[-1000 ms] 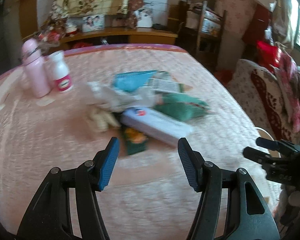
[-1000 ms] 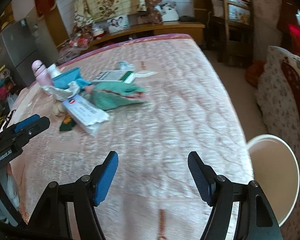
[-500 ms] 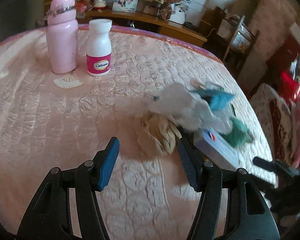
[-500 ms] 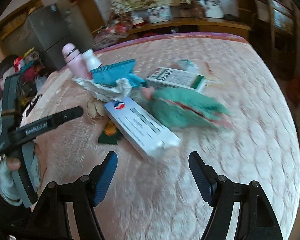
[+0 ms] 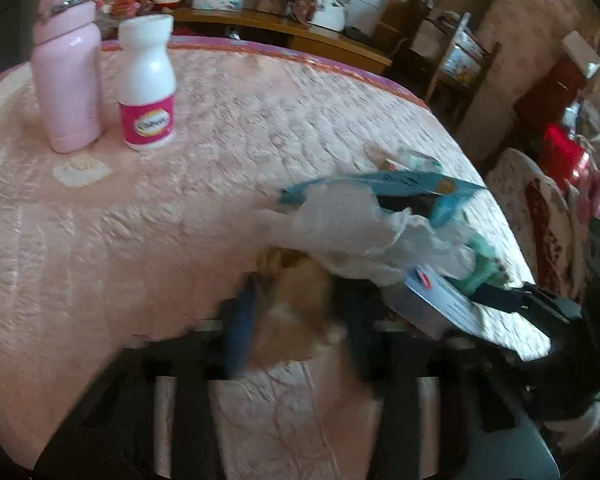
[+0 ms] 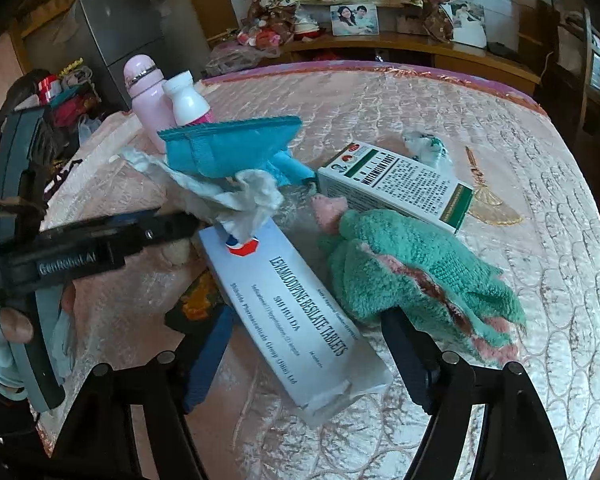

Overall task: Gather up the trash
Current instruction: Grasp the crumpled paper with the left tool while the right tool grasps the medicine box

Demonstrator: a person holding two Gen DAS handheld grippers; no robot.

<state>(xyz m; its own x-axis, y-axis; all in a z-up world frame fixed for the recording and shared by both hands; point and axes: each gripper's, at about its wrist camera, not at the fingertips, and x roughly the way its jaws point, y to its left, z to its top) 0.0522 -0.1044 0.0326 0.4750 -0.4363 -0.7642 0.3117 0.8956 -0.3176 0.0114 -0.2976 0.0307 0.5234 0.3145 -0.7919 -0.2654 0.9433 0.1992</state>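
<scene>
A heap of trash lies on the pink quilted cover. It holds a white tablet box, crumpled white tissue, a teal packet, a green fluffy cloth, a green-and-white carton and a dark wrapper. My left gripper is blurred and its jaws are closing, with both pads against a crumpled yellowish wad. My right gripper is open, one finger on each side of the tablet box's near end. The right wrist view shows the left gripper reaching under the tissue.
A pink bottle and a white pill bottle stand at the far left of the cover, with a small paper scrap in front of them. A patterned chair is off the right edge. A wooden shelf runs behind.
The left gripper has moved down onto the yellowish wad and its jaws have narrowed around it. The right gripper has moved forward until its fingers straddle the white tablet box.
</scene>
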